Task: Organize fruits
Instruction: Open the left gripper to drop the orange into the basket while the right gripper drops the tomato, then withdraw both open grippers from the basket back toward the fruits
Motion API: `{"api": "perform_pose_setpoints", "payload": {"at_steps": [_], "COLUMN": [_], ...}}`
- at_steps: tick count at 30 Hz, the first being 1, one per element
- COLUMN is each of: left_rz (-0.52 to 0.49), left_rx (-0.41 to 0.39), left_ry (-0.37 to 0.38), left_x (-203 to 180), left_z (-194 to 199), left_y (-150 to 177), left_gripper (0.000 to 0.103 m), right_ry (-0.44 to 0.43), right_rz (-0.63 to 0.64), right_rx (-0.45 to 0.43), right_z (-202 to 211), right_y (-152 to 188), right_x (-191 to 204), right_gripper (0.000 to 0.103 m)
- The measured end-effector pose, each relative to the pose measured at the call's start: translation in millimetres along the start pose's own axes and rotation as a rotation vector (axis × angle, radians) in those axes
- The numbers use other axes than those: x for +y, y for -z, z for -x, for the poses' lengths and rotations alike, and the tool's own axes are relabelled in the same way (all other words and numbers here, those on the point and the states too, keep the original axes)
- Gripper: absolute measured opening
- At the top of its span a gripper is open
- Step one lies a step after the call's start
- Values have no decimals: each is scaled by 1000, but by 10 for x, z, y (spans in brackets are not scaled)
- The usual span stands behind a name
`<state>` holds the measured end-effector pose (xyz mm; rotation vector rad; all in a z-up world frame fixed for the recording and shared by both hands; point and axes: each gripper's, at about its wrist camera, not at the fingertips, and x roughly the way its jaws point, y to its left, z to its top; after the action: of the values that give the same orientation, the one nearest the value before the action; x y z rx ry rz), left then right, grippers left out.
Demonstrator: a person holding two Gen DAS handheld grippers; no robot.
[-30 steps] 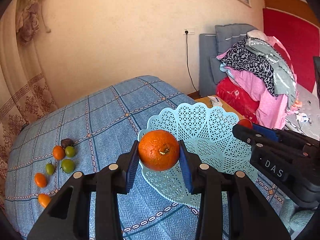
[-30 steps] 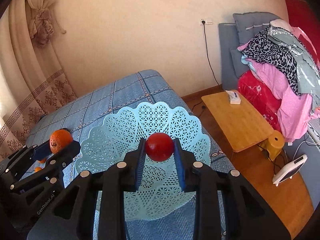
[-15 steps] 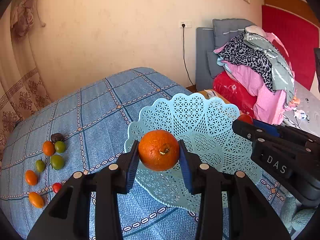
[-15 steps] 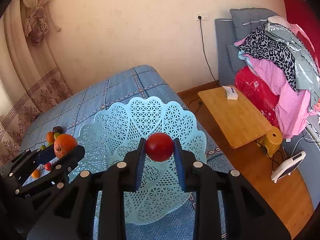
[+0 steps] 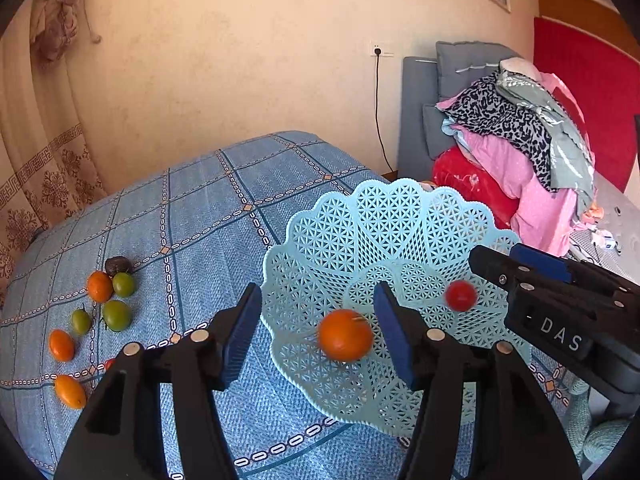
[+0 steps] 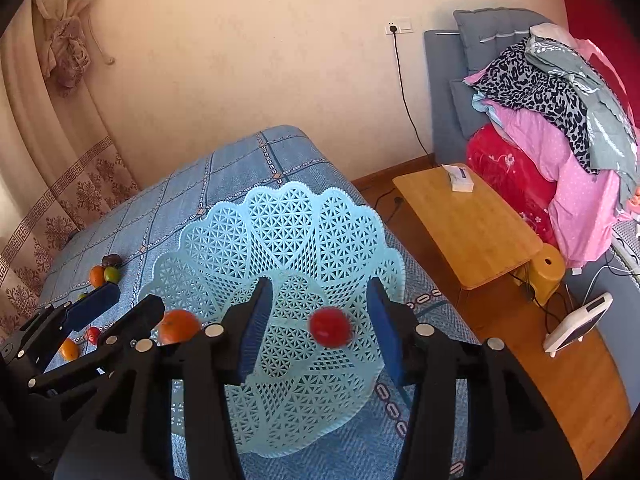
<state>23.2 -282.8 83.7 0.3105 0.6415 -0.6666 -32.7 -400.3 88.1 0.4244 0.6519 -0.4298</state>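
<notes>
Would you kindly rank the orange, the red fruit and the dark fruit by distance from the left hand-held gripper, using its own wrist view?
1. orange, between the open left hand-held gripper fingers.
2. red fruit, right, over the basket.
3. dark fruit, far left on the bedspread.

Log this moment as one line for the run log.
left gripper: open | right gripper: open | orange: blurred, free over basket | red fruit: blurred, free over basket | small fruits: on bed

Black gripper (image 5: 316,332) (blue pads (image 5: 240,332), silver screws).
</notes>
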Motion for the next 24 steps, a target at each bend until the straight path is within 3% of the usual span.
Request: {"api": "perform_pose_setpoints", "payload": {"at_steps": [9,14,16,18,24], "left_rz": [16,25,29,30,32], "left_rx": [3,-7,-5,0,-4], "left_ry": [-7,-12,-15,-17,-22], "left_x": [43,81,95,103,113], "left_z": [3,26,26,27,50], "left_y": [7,9,6,8,-1], "left_gripper": [61,76,76,77,77], "right_ry": [1,2,3,8,12], "right_rz": [1,-1,-2,-6,-6], "right_rx": [-12,-11,-11,-17,-23], "right_z": [33,36,37,48,68], "right_y": [3,4,7,13,10], "right_x": [12,11,8,4,3], "right_gripper": [51,51,52,58,59]}}
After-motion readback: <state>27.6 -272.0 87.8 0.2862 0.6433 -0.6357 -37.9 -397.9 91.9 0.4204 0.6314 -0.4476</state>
